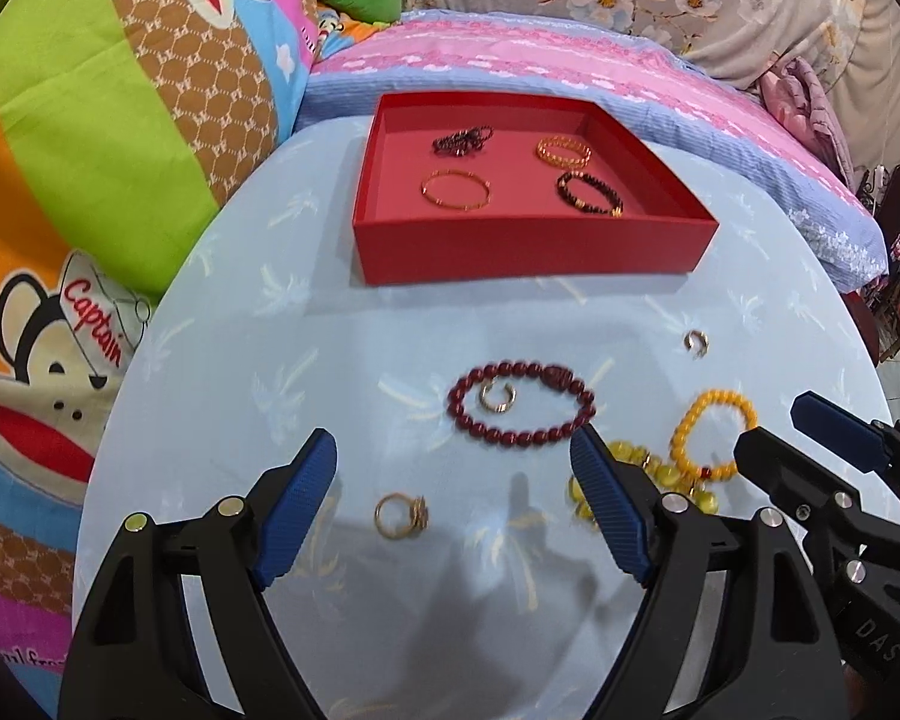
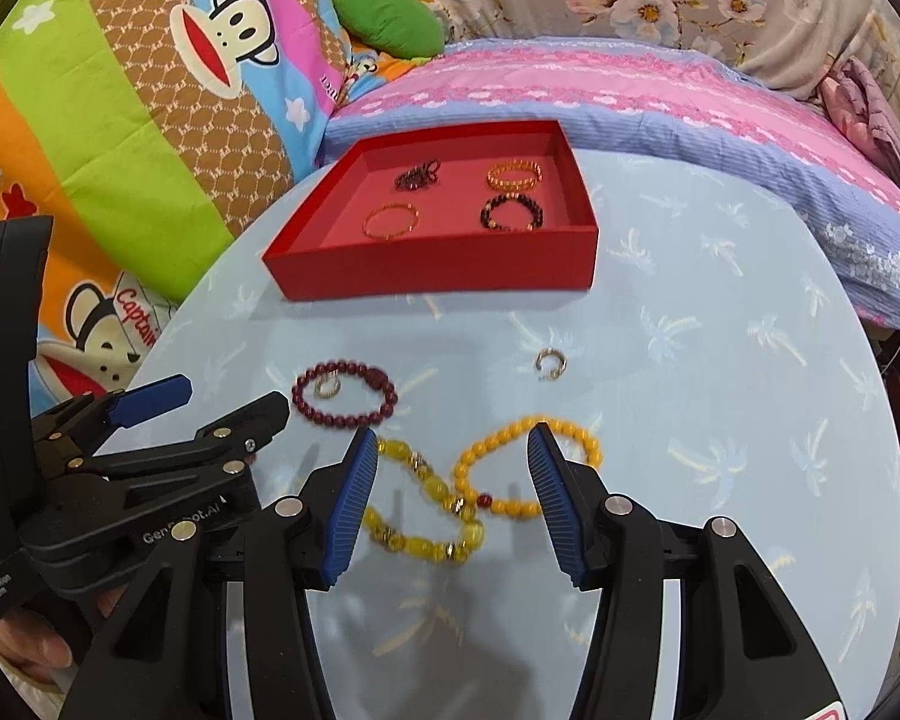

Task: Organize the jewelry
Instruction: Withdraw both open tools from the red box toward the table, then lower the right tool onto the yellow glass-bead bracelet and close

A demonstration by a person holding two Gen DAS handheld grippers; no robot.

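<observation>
A red box [image 1: 534, 246] [image 2: 438, 273] at the back of the round table holds several bracelets. On the blue cloth lie a dark red bead bracelet [image 1: 522, 435] [image 2: 342, 417] with a ring [image 1: 497, 397] [image 2: 328, 387] inside its loop, an ornamented ring [image 1: 401, 515], a small ring [image 1: 696, 342] [image 2: 551, 363], an orange bead bracelet [image 1: 684, 426] [image 2: 486, 450] and a yellow bracelet [image 1: 630, 462] [image 2: 432, 546]. My left gripper [image 1: 453, 438] [image 2: 234, 395] hovers open near the dark red bracelet. My right gripper [image 2: 450, 432] [image 1: 771, 426] hovers open over the two yellow bracelets. Neither holds anything.
The table [image 1: 258, 360] wears a pale blue palm-print cloth and drops off at its round edge. Cartoon-print bedding [image 1: 90, 150] lies to the left and a pink and blue pillow [image 1: 570, 66] behind the box. A person's hand [image 2: 30, 642] holds the left gripper.
</observation>
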